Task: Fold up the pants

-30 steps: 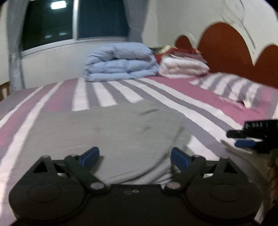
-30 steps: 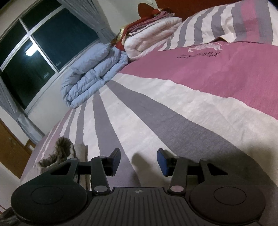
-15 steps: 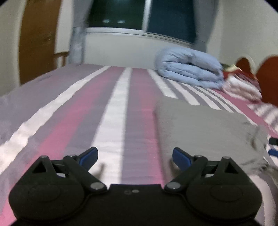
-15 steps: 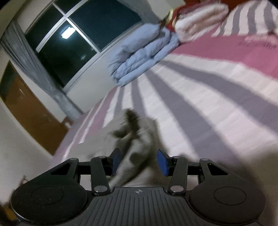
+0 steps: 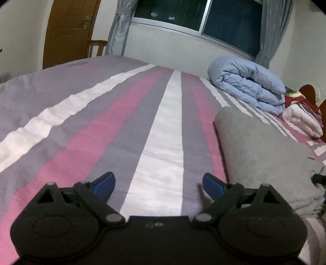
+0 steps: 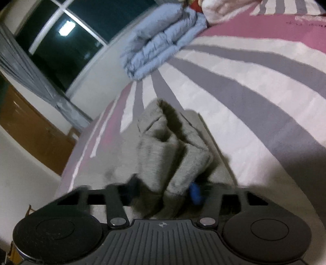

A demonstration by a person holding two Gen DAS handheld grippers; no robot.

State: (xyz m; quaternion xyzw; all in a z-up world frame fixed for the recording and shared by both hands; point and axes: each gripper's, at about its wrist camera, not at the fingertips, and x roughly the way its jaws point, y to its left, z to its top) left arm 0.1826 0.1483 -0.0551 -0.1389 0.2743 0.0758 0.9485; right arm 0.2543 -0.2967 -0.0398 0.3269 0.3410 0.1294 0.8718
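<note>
The grey pants (image 5: 262,150) lie folded flat on the striped bed, at the right of the left wrist view. My left gripper (image 5: 158,182) is open and empty over the bare bedspread, just left of the pants. In the right wrist view, my right gripper (image 6: 165,189) is shut on a bunched end of the grey pants (image 6: 163,146), which stands up crumpled between its fingers. A tip of the right gripper (image 5: 317,179) shows at the pants' right edge in the left wrist view.
The bed (image 5: 114,130) has pink, grey and white stripes. A folded blue duvet (image 5: 248,85) and a pink-white blanket stack (image 5: 303,120) sit at the far side. A window (image 5: 203,18), grey curtains and a wooden door (image 5: 69,28) are behind.
My left gripper has swung left off the pants onto bare bedspread. My right gripper has moved onto the pants' end and closed on the bunched fabric.
</note>
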